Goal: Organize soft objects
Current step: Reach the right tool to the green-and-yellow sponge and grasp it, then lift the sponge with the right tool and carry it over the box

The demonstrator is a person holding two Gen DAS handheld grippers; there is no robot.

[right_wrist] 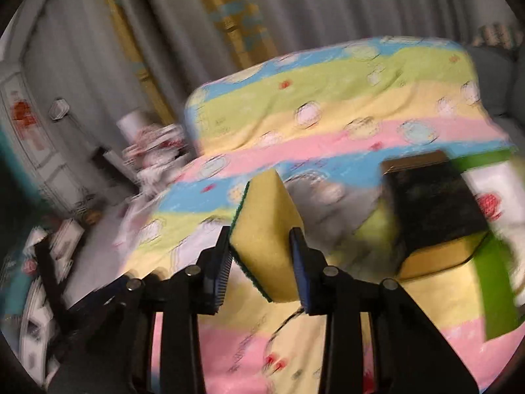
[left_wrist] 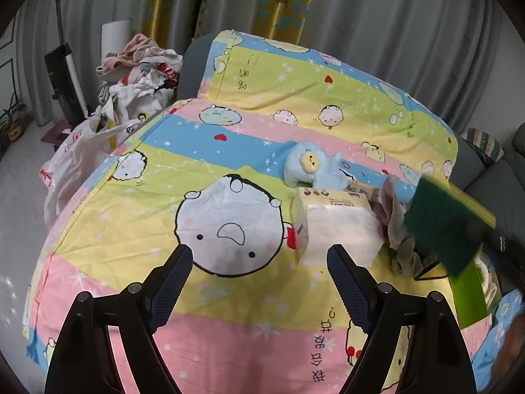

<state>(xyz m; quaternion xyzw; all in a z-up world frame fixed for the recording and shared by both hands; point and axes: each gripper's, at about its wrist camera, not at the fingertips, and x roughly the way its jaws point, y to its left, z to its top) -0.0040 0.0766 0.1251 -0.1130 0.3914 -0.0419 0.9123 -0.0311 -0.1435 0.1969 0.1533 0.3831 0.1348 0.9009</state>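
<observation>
Your right gripper [right_wrist: 262,256] is clamped on the yellow sponge [right_wrist: 265,229] (green side left), while your left gripper [left_wrist: 259,282] gapes empty near the tissue pack [left_wrist: 331,226]

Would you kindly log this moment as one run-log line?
right tongs: shut on sponge, lifted over bedspread | left tongs: open, empty | tissue pack, plush toy: on bedspread
</observation>
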